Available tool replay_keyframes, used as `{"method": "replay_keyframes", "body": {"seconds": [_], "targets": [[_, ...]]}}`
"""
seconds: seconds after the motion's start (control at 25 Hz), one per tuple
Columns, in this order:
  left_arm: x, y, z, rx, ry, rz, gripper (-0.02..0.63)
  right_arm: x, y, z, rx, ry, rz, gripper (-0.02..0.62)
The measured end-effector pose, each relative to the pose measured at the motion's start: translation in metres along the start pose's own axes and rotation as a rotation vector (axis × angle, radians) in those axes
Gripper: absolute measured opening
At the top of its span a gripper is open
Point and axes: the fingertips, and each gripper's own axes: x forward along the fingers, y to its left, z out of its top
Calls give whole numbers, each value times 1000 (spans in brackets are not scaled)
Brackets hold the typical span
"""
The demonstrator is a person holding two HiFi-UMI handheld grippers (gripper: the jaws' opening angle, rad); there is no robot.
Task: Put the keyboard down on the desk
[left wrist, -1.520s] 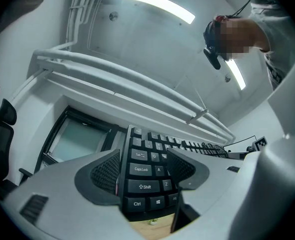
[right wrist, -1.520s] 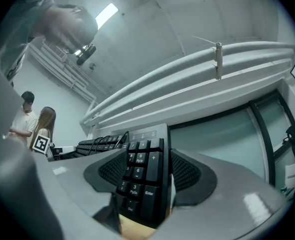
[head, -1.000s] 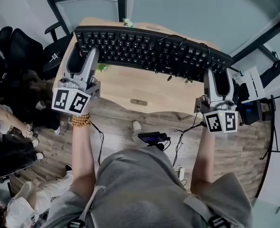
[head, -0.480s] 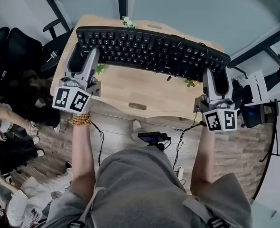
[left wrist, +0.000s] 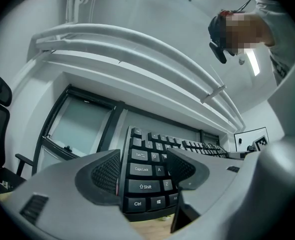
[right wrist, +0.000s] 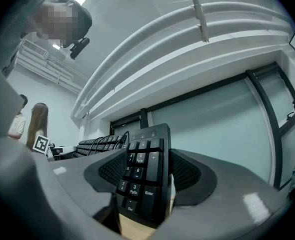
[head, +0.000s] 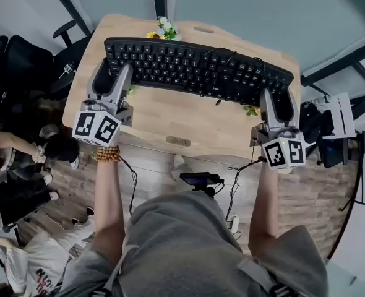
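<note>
Head view gives me the layout that neither gripper view can: the pale wooden desk [head: 188, 122] with the black keyboard [head: 195, 70] stretched crosswise over its far half, keys up. From there I cannot tell whether its underside touches the desk. The left gripper [head: 111, 74] is at the keyboard's left end and the right gripper [head: 275, 101] at its right end. Only the left gripper view shows me those jaws pinching the Ctrl, Shift and Caps Lock end of the keyboard [left wrist: 142, 171], and the right gripper view shows the other pair clamped on the number-pad end [right wrist: 142, 179], a strip of desk wood beneath each. A dark cable [head: 227, 55] loops over the keys, and small flowers [head: 161, 28] sit at the desk's far edge.
</note>
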Motion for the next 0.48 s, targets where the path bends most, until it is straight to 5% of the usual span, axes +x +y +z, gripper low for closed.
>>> {"method": "replay_keyframes", "body": {"seconds": [0.48], "targets": [[21,20,-64,-37,102,25,287,12,-30,-60,48,101,-32,273]]}}
